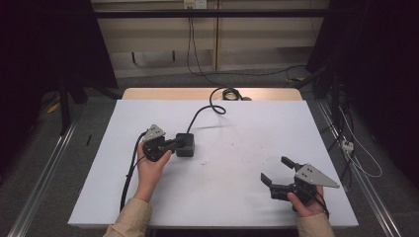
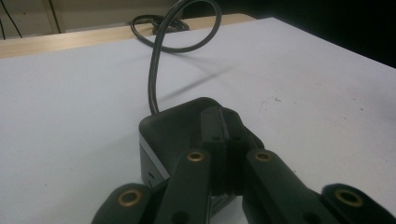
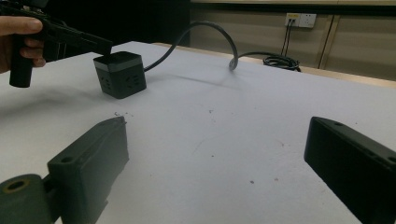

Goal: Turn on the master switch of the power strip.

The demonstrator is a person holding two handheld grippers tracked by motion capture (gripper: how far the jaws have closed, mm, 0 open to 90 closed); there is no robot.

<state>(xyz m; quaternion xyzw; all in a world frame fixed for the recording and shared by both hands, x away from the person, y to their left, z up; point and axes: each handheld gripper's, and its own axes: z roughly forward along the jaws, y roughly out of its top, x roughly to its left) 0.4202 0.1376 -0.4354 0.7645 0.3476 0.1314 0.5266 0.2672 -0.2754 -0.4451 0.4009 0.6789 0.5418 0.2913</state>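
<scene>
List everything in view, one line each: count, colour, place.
Power cube: 1, black with a grey band, on the sheet left of centre.
Cube's cable: 1, black, loops from the cube over the table's far edge.
Sheet: 1, white, covers the table.
Table: 1, light wood, bare strip at the far edge.
Wall outlets: 2 plates, white, back wall, cords plugged in.
Left claw: 1, black, jaws together, tips over the cube's top.
Right claw: 1, black, jaws wide apart, empty, near the sheet's front right.
Hands: 2, beige sleeves, left and right.
</scene>
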